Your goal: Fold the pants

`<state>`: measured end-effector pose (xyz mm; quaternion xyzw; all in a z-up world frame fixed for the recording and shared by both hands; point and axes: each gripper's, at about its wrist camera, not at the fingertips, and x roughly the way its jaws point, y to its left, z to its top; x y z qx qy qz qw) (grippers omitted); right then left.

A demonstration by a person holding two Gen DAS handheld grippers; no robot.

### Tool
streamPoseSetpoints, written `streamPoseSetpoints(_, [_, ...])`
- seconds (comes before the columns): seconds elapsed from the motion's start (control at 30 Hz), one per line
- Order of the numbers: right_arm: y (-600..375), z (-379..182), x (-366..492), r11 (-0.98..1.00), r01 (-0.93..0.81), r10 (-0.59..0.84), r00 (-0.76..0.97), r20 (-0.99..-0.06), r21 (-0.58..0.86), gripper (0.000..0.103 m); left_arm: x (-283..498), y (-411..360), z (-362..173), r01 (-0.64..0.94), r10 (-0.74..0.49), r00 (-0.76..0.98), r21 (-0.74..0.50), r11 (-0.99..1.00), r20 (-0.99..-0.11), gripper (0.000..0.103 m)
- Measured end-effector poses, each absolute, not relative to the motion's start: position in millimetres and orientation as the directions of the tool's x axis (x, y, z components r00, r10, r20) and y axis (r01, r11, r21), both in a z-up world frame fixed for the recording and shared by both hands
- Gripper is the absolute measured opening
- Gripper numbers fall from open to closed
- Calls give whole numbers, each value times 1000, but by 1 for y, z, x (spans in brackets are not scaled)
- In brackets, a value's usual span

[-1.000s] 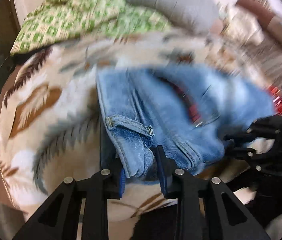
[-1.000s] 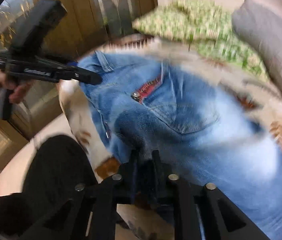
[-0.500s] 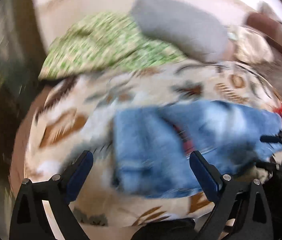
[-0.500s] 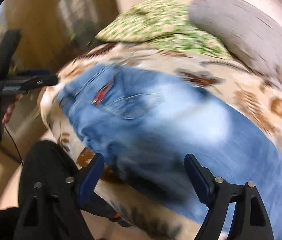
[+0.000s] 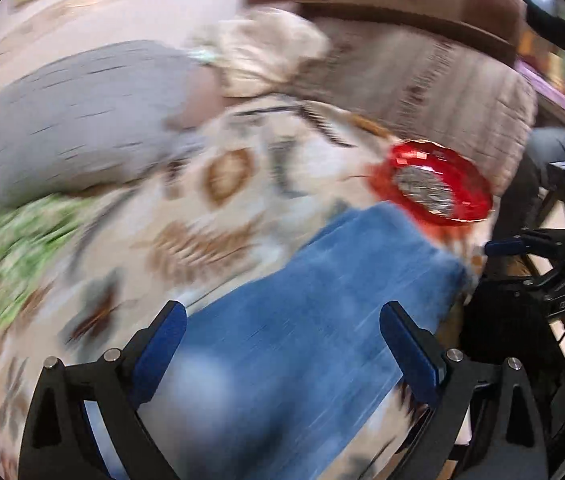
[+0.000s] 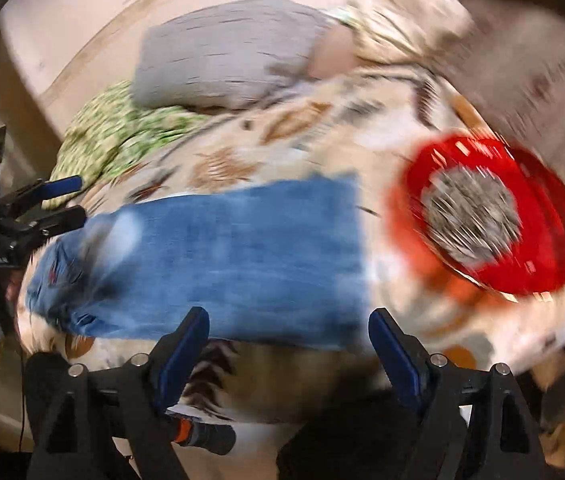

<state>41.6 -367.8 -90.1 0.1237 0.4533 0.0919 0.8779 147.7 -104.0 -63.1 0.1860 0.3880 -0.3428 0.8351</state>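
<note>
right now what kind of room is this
Most likely a bedroom: jeans lie on a bed's patterned blanket, with a grey pillow and a green patterned one behind.

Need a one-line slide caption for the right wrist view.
Open right gripper above blue jeans laid flat on a patterned blanket, red basket beside.

The blue denim pants lie flat in a long band across the middle of the frame, waist end at the left, leg end at the right.
</note>
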Motion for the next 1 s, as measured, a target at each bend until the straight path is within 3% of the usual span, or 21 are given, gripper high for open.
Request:
streamPoseSetpoints(0.17, [-394, -115, 64, 929, -9, 316, 539, -780, 370, 83, 165, -166, -75, 779, -434, 409, 60, 624, -803, 97])
streamPoseSetpoints(0.4, [-386, -157, 97, 871, -10, 436, 476, -764, 491, 77, 185, -195, -80, 830, -419, 359, 80, 552, -834, 97])
streamPoseSetpoints(0.47, [-387, -158, 100, 835, -27, 491, 488, -722, 550, 63, 192, -205, -82, 848, -424, 338, 77, 524, -840, 97])
streamPoseSetpoints(0.5, [-385, -161, 103, 830, -34, 504, 474, -722, 557, 45, 196, -211, -83, 857, -424, 326, 75, 510, -845, 97])
streamPoseSetpoints(0.6, [-380, -165, 105, 825, -53, 522, 454, -722, 563, 29, 208, -237, -97, 891, -408, 253, 46, 452, -877, 97])
streamPoseSetpoints(0.87, [-369, -167, 102, 852, -46, 480, 467, -743, 521, 28, 238, -294, -147, 905, -338, 115, -42, 423, -934, 96])
streamPoseSetpoints(0.9, [-367, -168, 102, 851, -45, 481, 466, -742, 523, 28, 242, -297, -155, 901, -315, 84, -63, 430, -945, 89])
streamPoseSetpoints(1.0, [-362, -170, 102, 846, -42, 489, 462, -740, 532, 27, 254, -297, -177, 863, -287, -81, -212, 459, -954, 43])
